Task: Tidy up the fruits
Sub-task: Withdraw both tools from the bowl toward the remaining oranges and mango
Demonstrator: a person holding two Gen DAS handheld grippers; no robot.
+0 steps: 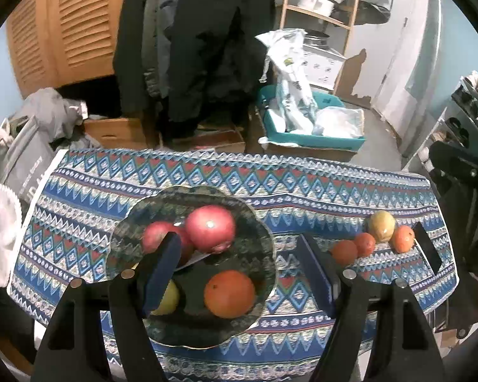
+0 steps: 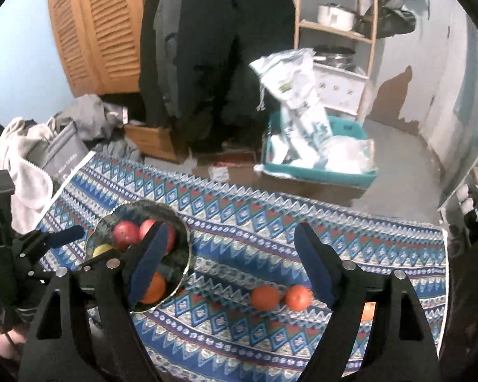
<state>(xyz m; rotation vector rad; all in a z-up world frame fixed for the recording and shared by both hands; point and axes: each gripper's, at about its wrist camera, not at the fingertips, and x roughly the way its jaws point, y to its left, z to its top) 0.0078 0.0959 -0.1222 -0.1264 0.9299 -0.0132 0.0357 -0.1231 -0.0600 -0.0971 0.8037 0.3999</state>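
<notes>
A dark patterned glass bowl [image 1: 261, 248] on the blue patterned tablecloth [image 1: 302, 191] holds two red apples [image 1: 210, 227], an orange [image 1: 229, 293] and a yellow fruit [image 1: 169, 299]. My left gripper [image 1: 239, 270] hovers above the bowl, open, its pads touching nothing. To the right on the cloth lie three oranges [image 1: 344, 251] and a yellow-green fruit [image 1: 381, 225]. My right gripper [image 2: 232, 264] is open and empty above the cloth between the bowl [image 2: 134, 210] and two oranges [image 2: 265, 297]. A third orange [image 2: 368, 310] is half hidden behind its right finger.
Behind the table hang dark coats [image 1: 191, 47] before a louvred wooden door [image 1: 64, 25]. A teal bin with white bags [image 1: 302, 121] and cardboard boxes [image 1: 118, 130] sit on the floor. A wooden shelf [image 1: 318, 6] is at the back right, grey cloths [image 1: 32, 133] at the left.
</notes>
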